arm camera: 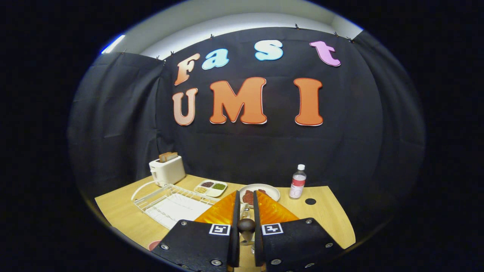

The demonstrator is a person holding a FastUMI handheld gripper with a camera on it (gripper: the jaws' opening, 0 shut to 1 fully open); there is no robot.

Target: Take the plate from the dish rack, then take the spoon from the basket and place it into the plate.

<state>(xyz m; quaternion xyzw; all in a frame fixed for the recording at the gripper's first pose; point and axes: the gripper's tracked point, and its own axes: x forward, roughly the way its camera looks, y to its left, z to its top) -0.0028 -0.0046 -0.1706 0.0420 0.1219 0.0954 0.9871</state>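
**Spoon in the narrow claw, plate just ahead**

The gripper [246, 206] has its two orange fingers [221, 213] drawn close together. Between them stands a thin thing with a dark round knob on a silvery stem, which I judge to be the spoon [246, 225]. The fingers seem to press on it from both sides. Its bowl is hidden, so I cannot tell which way it faces.

The round white plate [271, 191] lies on the light wooden table [325, 215], just beyond the fingertips, and something reddish-brown lies in it. The white wire dish rack [166, 202] stands left of the fingers and has no plate in it.

The spoon is probably light, stiff and smooth, so it can turn or slip in a narrow hold. A grip on the stem just under the knob looks safest. The plate is likely hard and fragile, so the spoon should be lowered gently, not dropped. Behind stand a white toaster [167, 170], a divided white dish [210, 187] and a clear bottle [298, 182].
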